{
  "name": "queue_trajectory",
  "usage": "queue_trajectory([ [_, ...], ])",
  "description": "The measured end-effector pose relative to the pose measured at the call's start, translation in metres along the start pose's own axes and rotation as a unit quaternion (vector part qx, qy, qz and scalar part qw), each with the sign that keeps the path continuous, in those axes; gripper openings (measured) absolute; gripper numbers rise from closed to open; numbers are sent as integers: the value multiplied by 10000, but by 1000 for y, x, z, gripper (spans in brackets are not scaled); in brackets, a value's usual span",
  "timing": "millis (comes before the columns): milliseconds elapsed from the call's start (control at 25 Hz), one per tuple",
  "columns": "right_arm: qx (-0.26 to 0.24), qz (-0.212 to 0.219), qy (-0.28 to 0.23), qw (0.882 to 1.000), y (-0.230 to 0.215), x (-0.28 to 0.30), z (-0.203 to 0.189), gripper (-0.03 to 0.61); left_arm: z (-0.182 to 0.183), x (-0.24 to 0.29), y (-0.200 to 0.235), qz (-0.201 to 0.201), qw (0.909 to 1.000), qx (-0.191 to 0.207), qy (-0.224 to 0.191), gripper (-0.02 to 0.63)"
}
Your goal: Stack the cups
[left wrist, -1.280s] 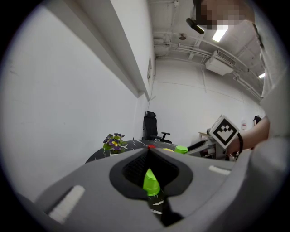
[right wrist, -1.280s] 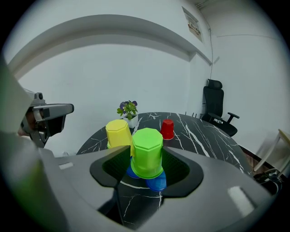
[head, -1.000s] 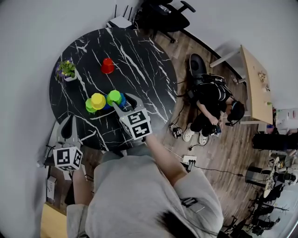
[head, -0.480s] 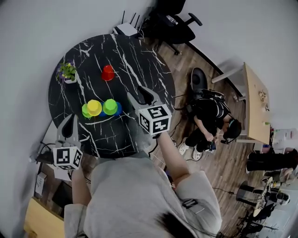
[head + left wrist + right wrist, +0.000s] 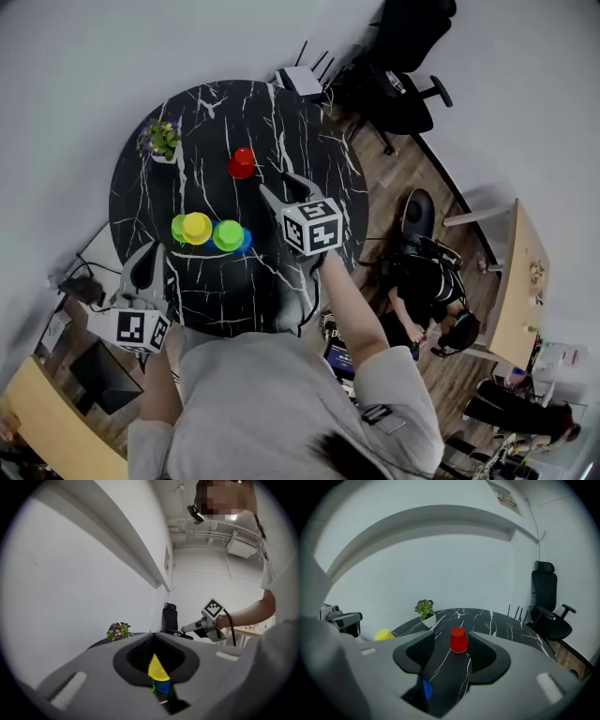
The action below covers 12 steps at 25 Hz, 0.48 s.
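A red cup [image 5: 241,162] stands upside down by itself on the round black marble table [image 5: 281,122]. Nearer me, a yellow cup [image 5: 196,227] sits over a green one. Beside it a green cup [image 5: 228,234] sits over a blue one. My right gripper [image 5: 279,186] hovers open just short of the red cup [image 5: 458,639], which shows ahead between the jaws, untouched. My left gripper [image 5: 148,261] is shut and holds nothing at the table's near left edge. It faces the yellow cup [image 5: 157,667], and blue shows below that.
A small potted plant [image 5: 162,139] stands at the table's far left. A black office chair [image 5: 403,84] and a white router [image 5: 302,80] are beyond the table. A person in black crouches on the wooden floor [image 5: 427,291] at the right, by a wooden desk [image 5: 520,272].
My right gripper has drawn back from the green-over-blue cups and swung right and forward to face the red cup. The left gripper has barely shifted. The head view has swung.
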State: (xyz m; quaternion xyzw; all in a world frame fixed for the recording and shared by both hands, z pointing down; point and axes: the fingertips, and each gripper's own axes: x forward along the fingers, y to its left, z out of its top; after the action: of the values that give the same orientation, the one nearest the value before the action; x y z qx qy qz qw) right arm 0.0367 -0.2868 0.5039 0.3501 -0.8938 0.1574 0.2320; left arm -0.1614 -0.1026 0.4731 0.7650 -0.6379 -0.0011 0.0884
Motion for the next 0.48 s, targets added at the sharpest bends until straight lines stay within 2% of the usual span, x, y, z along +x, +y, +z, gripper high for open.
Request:
queue_trajectory([
  [360, -199, 141, 421, 9988, -11, 81, -44, 201, 11, -13, -23, 334, 9974, -167, -622, 57],
  [480, -192, 167, 485, 9985, -15, 104, -50, 202, 11, -19, -26, 407, 9969, -179, -643, 57],
])
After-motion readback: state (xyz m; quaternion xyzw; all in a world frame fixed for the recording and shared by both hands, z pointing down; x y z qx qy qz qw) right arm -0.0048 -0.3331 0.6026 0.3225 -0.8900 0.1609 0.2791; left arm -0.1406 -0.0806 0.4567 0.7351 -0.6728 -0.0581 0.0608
